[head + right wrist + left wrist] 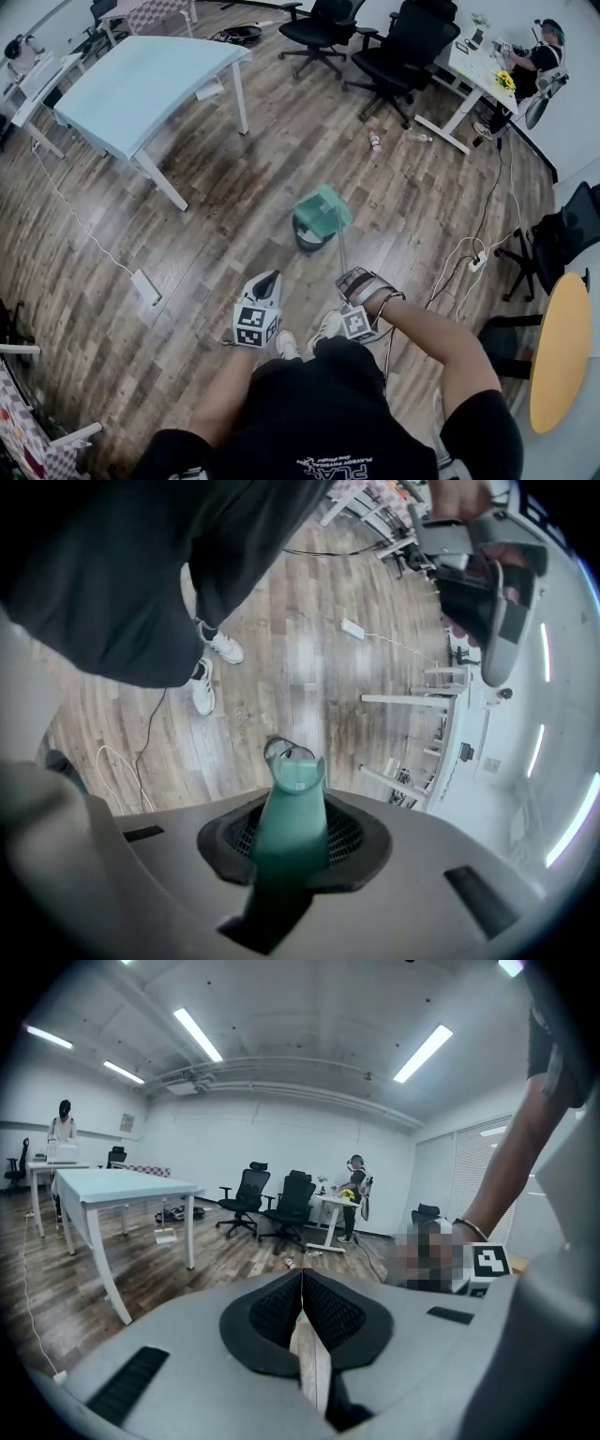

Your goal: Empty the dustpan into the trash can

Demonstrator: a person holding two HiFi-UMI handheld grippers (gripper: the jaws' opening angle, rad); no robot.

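The trash can (pixel 309 242), a dark round bin, stands on bare wooden floor. Beyond it to the left is a pale blue table (pixel 141 80) on white legs, well apart from the can. A white power strip (pixel 145 286) with its cable lies on the floor to the can's left. Small bottles (pixel 376 142) lie on the floor beyond the can, and black office chairs (pixel 412 47) stand farther off the same way. White cables (pixel 459 253) loop over the boards to its right. The person's white shoes (pixel 325 328) are on the near side of the can.

The green dustpan (pixel 322 211) hangs over the trash can and covers part of its rim in the head view. Its long handle (pixel 342 258) runs back to the right gripper (pixel 356 279). In the right gripper view the jaws are clamped on the green handle grip (pixel 296 789), which sits squarely between the pads and pokes out past them.

The left gripper (pixel 302 1283) hovers on the near side of the can, just beside the right one. Its jaws are pressed together with nothing between them, apart from the dustpan.
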